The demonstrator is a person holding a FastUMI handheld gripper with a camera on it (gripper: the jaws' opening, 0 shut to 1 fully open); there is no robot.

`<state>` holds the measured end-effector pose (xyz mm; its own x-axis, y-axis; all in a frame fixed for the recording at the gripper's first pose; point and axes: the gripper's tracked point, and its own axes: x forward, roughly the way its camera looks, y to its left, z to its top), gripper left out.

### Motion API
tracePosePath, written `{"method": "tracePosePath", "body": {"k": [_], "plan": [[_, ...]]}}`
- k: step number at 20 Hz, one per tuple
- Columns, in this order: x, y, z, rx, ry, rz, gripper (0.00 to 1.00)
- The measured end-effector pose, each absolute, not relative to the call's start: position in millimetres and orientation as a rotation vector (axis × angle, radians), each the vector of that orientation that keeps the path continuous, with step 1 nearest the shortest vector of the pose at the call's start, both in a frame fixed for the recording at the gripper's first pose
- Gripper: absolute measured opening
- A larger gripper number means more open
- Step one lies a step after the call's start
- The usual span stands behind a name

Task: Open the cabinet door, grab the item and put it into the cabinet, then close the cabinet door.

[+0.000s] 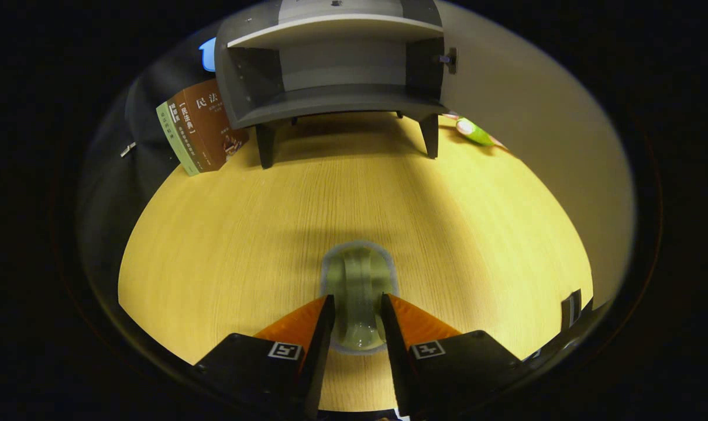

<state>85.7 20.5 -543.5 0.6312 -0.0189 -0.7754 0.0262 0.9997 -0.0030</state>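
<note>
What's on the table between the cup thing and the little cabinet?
Nothing: in the gripper view, bare wooden table stretches from the cup, which sits between the hand-held gripper fingers, to the open cabinet.

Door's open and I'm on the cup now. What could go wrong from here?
1. The fingers flank the cup only near their tips; it may slip when lifted.
2. The cabinet opening is low under its shelf, so the cup could clip it.
3. The door stands close on the right.

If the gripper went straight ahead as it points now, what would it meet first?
The gripper already straddles a pale translucent item between its fingers. Past that, bare table, then probably the open cabinet.
</note>
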Motion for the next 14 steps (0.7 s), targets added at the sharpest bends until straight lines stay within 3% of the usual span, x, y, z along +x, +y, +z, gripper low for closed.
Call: {"method": "tracePosePath", "body": {"k": [2, 3, 5, 14], "plan": [[92.9, 16.4, -543.6, -0.008, 0.864, -0.029, 0.55], [86.5, 15.4, -535.6, -0.009, 0.887, -0.031, 0.24], [89.9, 14.1, -536.0, 0.001, 0.880, -0.034, 0.18], [95.4, 13.5, -466.7, 0.023, 0.830, -0.024, 0.18]]}}
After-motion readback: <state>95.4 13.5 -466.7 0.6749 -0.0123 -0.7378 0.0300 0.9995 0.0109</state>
